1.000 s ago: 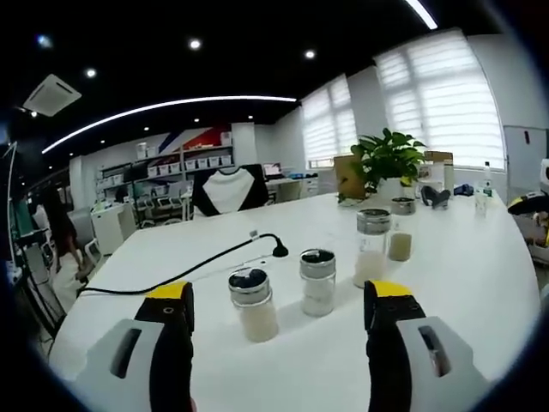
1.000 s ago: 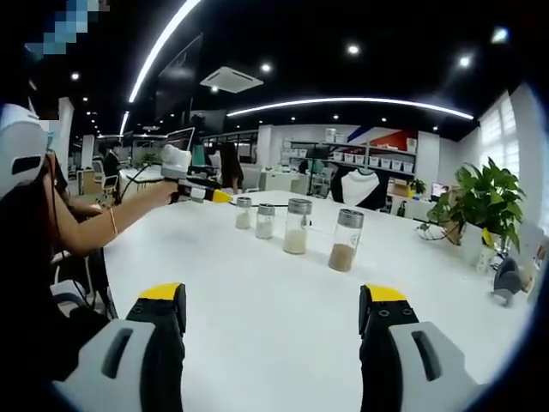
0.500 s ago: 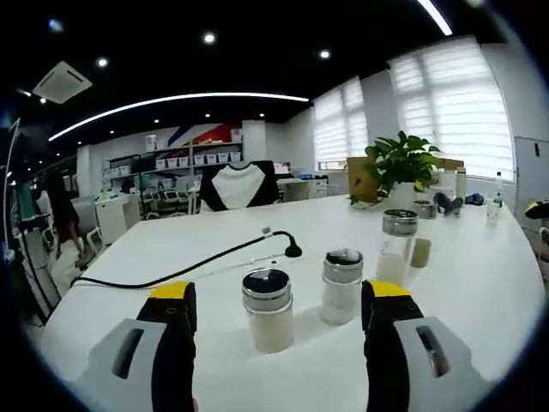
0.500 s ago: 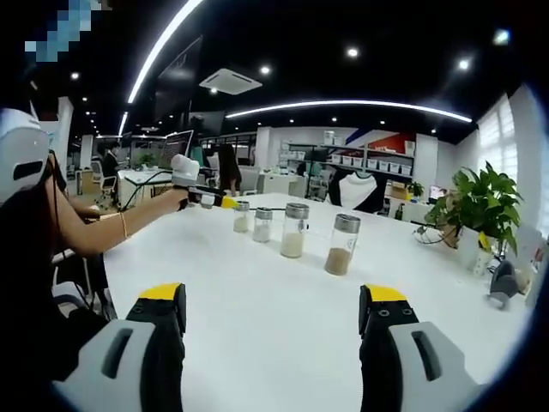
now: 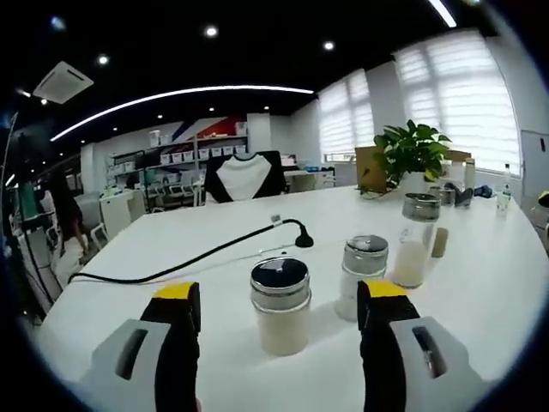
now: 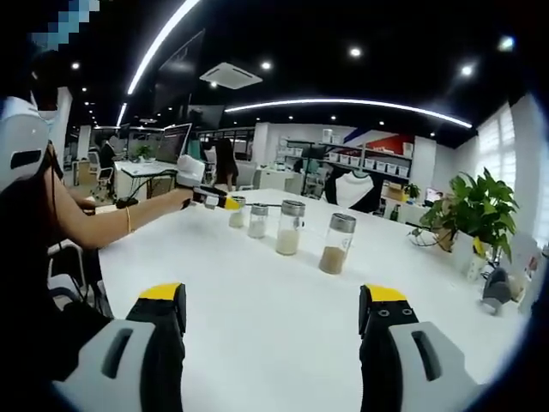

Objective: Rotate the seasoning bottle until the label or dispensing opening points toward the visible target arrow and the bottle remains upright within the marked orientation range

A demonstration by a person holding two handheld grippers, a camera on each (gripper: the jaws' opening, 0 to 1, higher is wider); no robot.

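Glass seasoning bottle with a chrome lid [image 5: 280,305] stands upright between the left gripper [image 5: 274,296] jaws — spread, not touching; right gripper [image 6: 273,302] jaws apart — holding nothing.

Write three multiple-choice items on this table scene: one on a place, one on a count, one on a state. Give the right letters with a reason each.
1. Where does the nearest clear glass seasoning bottle with a metal cap stand in the left gripper view?
A. between the left gripper's jaws
B. behind the green potted plant
C. on the black cable

2. How many capped bottles stand in the row on the white table in the right gripper view?
A. two
B. four
C. six

3. How do the right gripper's jaws stand?
A. shut on a bottle
B. open, holding nothing
C. shut on the cable

Answers: 1 A, the bottle sits in the gap between the yellow-tipped jaws. 2 B, four caps show in line. 3 B, bare table lies between the spread jaws.
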